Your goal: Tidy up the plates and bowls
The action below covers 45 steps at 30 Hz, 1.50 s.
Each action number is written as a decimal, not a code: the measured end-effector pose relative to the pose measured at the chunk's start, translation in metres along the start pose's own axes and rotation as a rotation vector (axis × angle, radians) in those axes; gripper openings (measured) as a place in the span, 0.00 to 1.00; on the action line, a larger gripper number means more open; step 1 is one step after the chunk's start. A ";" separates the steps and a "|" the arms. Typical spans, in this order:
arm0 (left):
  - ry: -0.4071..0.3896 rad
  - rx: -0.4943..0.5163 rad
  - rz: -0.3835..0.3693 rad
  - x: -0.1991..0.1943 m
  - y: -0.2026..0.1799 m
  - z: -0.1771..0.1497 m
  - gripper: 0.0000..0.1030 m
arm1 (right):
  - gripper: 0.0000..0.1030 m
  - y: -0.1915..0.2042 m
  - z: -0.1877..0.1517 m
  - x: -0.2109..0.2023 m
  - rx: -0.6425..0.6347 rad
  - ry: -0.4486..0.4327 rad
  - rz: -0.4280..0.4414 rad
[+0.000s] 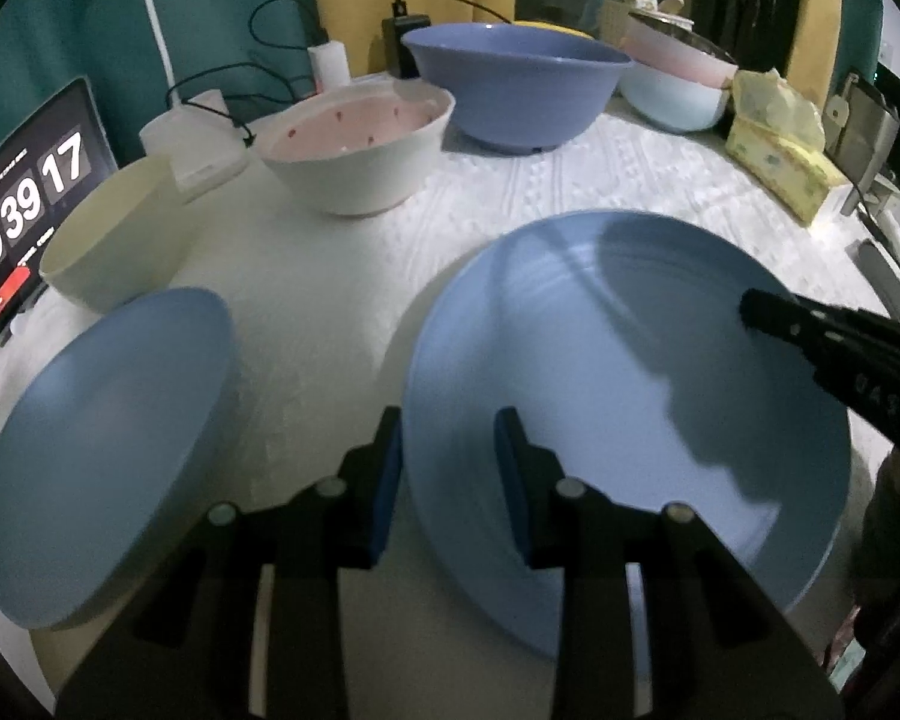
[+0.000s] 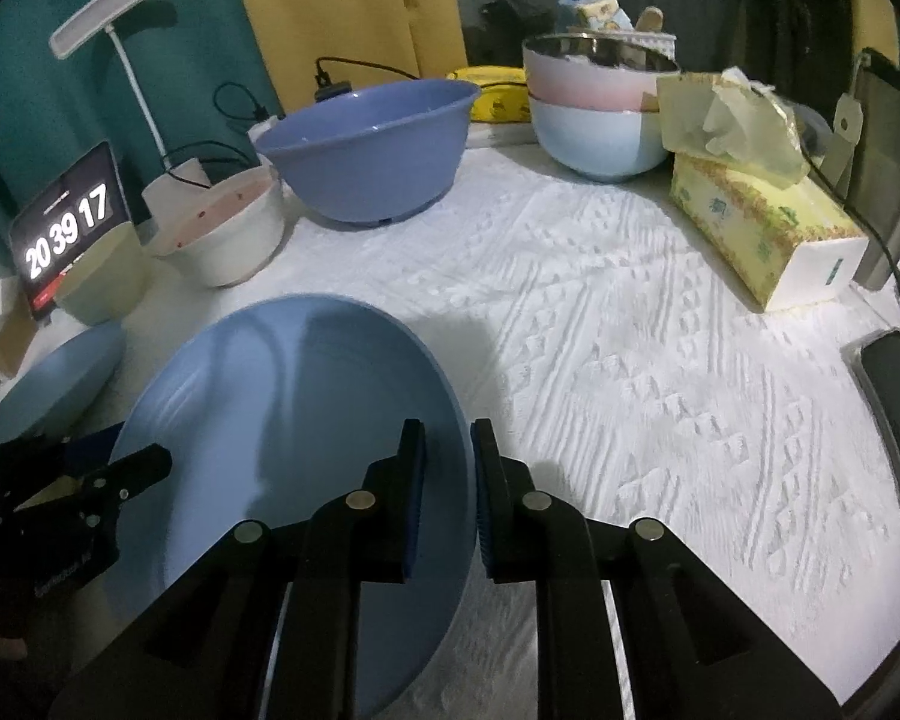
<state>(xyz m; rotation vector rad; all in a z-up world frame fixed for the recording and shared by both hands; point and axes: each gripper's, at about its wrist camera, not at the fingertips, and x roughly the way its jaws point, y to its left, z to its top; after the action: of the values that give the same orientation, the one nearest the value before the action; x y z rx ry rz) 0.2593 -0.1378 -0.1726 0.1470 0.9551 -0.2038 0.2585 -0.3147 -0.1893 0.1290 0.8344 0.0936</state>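
Two grippers on one blue plate [image 1: 630, 372]: left gripper [image 1: 447, 462] loosely astride, right gripper [image 2: 448, 498] pinching rim. Next: onto left plate [image 1: 102, 450].

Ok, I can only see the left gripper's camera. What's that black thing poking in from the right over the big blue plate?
Observer: That's the right gripper. Its own camera shows its pads on either side of the big blue plate's right rim, pinching it.
Operator: Is there space on that side to put stuff?
Observer: Yes. Right of the plate the white tablecloth is bare all the way to the tissue box.
Operator: And the white stick at the back, what is it?
Observer: It's the stem of a desk lamp. The lamp has a long flat white head, which your view mostly cuts off.
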 end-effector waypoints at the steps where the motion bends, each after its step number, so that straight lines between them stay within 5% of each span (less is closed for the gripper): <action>1: 0.002 -0.005 -0.003 0.000 0.001 0.001 0.32 | 0.17 0.000 0.000 0.001 0.002 0.004 -0.003; 10: 0.019 -0.049 0.000 -0.001 0.009 0.001 0.34 | 0.18 -0.001 0.001 0.001 0.025 0.008 -0.027; 14: -0.008 -0.068 0.007 -0.012 0.014 0.000 0.40 | 0.30 -0.002 0.001 -0.009 0.038 -0.016 -0.042; 30: -0.121 -0.094 -0.007 -0.060 0.029 -0.009 0.44 | 0.31 0.025 -0.002 -0.043 -0.008 -0.061 -0.042; 45: -0.206 -0.127 0.055 -0.095 0.068 -0.026 0.44 | 0.31 0.071 -0.001 -0.055 -0.084 -0.081 -0.006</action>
<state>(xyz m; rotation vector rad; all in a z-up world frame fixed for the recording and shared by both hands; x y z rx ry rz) 0.2010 -0.0560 -0.1069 0.0344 0.7556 -0.1046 0.2187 -0.2514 -0.1394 0.0513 0.7492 0.1169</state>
